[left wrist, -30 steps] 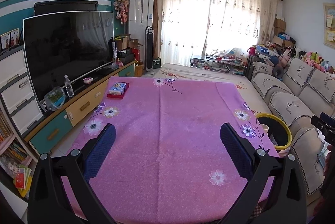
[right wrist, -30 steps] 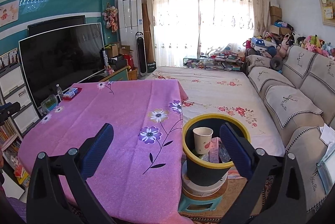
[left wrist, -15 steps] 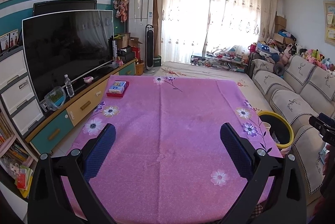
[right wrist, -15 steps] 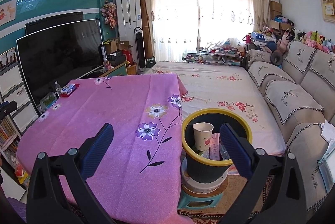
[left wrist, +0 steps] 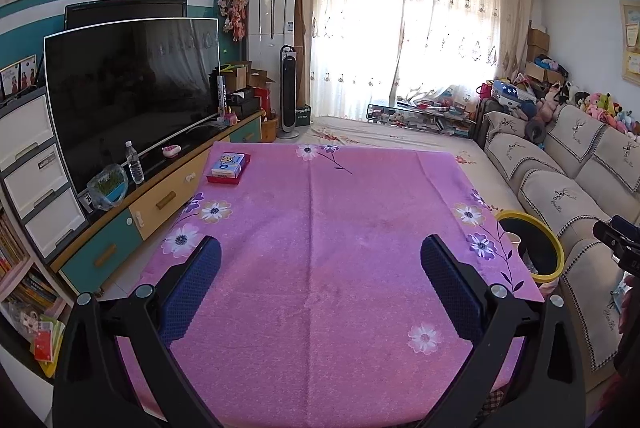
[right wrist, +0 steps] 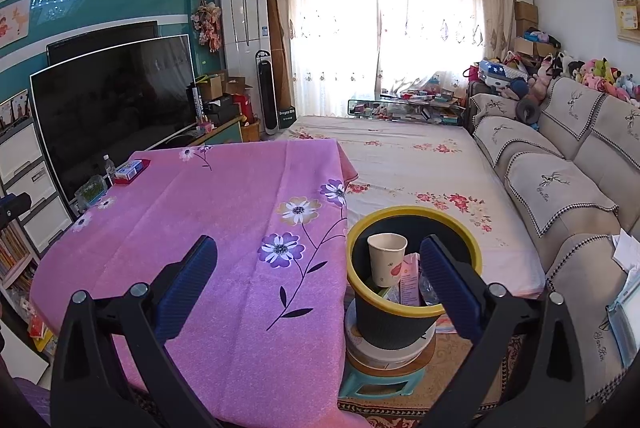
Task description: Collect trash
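Left wrist view: the trash bin (left wrist: 557, 248) is partly hidden behind the edge of the surface (left wrist: 320, 248); its contents cannot be identified. The right hand-held gripper (left wrist: 618, 242) is cut off by the frame edge. Right wrist view: items beneath the paper cup (right wrist: 386, 258) are partly occluded. Print on the small box (right wrist: 129, 169) is too small to read.

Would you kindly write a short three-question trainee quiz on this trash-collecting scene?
1. True or false: the paper cup stands on the pink tablecloth.
2. The bin's rim colour: A red, B yellow, C white?
3. What lies at the tablecloth's far left corner?

Key: 1 false, it is inside the bin. 2 B. 3 A small box on a red tray. Both the left hand-held gripper and right hand-held gripper are open.
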Available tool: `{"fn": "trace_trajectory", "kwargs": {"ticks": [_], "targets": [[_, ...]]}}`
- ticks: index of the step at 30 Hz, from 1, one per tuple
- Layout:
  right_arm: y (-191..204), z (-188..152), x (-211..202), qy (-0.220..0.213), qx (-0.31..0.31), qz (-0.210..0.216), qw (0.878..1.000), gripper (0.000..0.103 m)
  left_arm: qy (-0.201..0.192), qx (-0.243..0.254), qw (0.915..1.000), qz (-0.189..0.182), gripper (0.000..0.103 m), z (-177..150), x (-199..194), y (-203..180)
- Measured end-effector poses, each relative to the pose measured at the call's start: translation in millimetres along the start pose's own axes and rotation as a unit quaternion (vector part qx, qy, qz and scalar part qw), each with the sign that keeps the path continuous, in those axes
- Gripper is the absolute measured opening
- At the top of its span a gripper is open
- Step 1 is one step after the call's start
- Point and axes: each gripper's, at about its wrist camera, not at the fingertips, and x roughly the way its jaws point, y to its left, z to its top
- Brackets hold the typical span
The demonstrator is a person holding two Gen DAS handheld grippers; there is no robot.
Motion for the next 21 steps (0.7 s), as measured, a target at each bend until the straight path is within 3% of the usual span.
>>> {"fn": "trace_trajectory", "kwargs": {"ticks": [21], "targets": [[-2.1,-2.6,3.0,0.002,0.003,0.002,1.0,0.097,0.003,0.003,1.0,0.003,0.098,-2.6,6.2,1.7]]}}
